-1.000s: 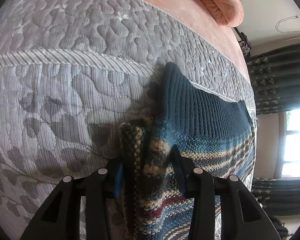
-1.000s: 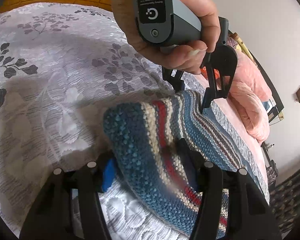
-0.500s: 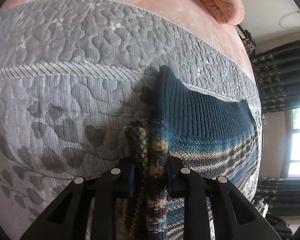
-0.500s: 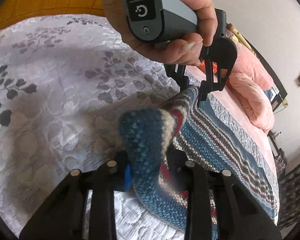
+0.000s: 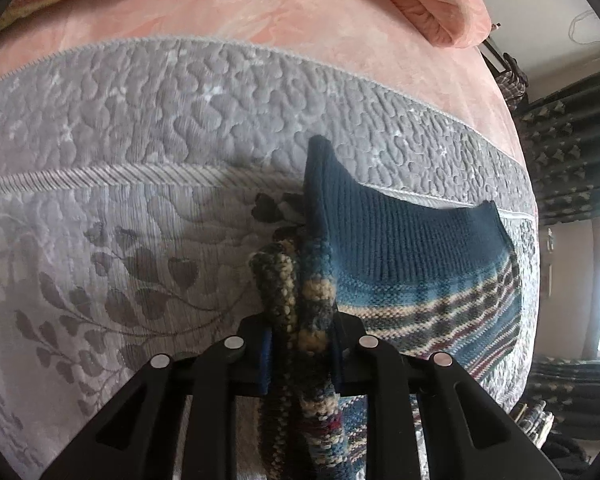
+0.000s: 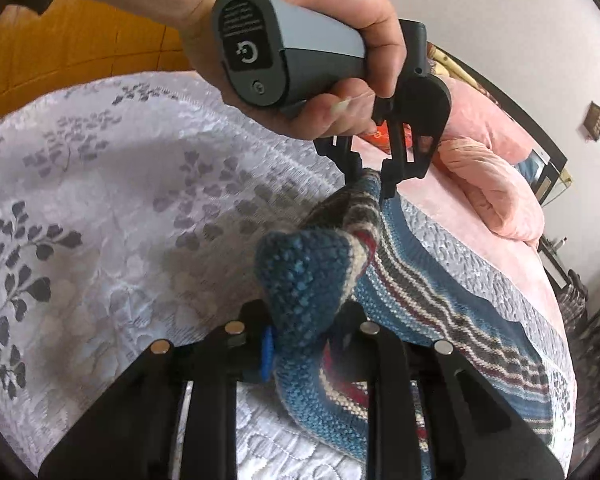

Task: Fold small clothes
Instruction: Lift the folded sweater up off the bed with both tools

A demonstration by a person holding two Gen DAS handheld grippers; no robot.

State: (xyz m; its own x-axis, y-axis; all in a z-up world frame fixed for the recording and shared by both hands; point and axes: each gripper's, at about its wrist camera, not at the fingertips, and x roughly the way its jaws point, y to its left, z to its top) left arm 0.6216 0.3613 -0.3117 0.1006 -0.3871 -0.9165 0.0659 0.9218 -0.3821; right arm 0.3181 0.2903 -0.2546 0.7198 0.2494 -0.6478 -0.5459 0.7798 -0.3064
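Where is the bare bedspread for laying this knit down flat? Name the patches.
Free: the leaf-print bedspread left of the striped knit, reaching to its quilted border. Beyond that, the pink sheet is bare up to the rolled pink blanket. Crowded: the knit's near edge, where the left hand-held gripper and right hand-held gripper both clamp it.

Knitted garment (image 5: 412,264) lies on quilt (image 5: 140,240), pillow (image 5: 428,4) behind.

Each camera sits right behind its own fingers, very close, looking down along the bed (image 5: 100,208). Both see the same striped knit (image 5: 440,304) (image 6: 440,292); the right view also shows the left gripper (image 6: 370,178).
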